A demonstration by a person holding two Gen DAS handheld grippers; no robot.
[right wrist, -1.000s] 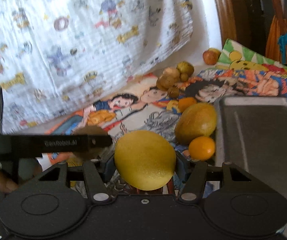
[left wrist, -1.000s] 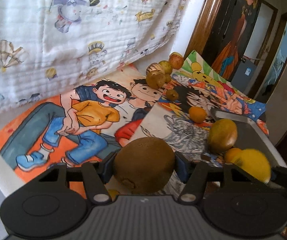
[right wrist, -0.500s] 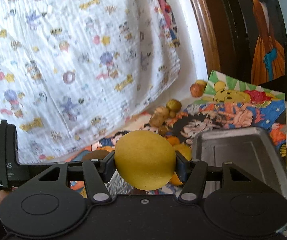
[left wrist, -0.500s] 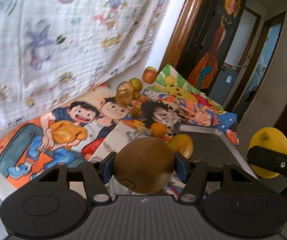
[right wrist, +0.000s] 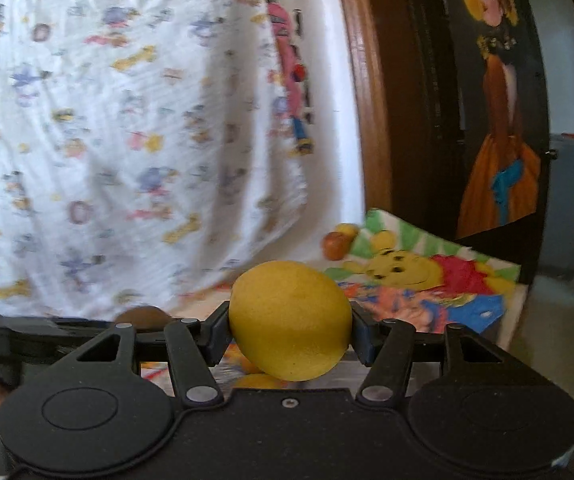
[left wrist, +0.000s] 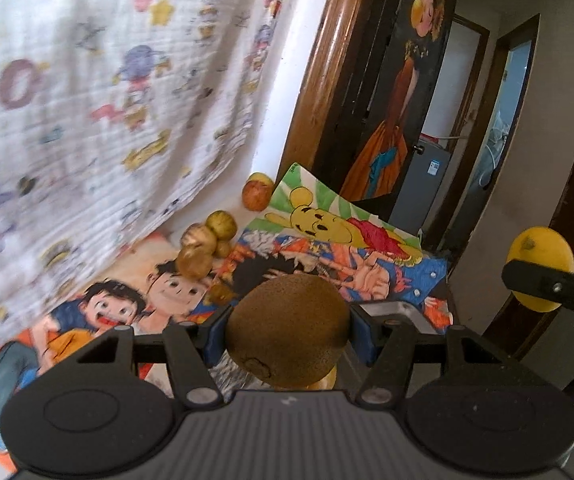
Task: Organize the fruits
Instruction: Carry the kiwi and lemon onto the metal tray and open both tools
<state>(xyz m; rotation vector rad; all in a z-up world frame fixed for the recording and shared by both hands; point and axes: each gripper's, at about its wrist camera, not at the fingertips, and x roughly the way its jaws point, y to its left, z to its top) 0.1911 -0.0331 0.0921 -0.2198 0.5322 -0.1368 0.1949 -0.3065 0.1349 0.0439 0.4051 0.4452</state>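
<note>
No readable text, labels or numbers anywhere I look; the sticker on the grey appliance (left wrist: 432, 167) is too small to read.

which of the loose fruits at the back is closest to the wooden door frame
The reddish apple, alone by the wall at the Pooh picture's corner. The brownish cluster lies nearer the camera, toward the boys' drawing.

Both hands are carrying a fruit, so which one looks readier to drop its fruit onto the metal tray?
Probably the left gripper: its kiwi hangs close above the tray edge. The right gripper holds its lemon higher.
</note>
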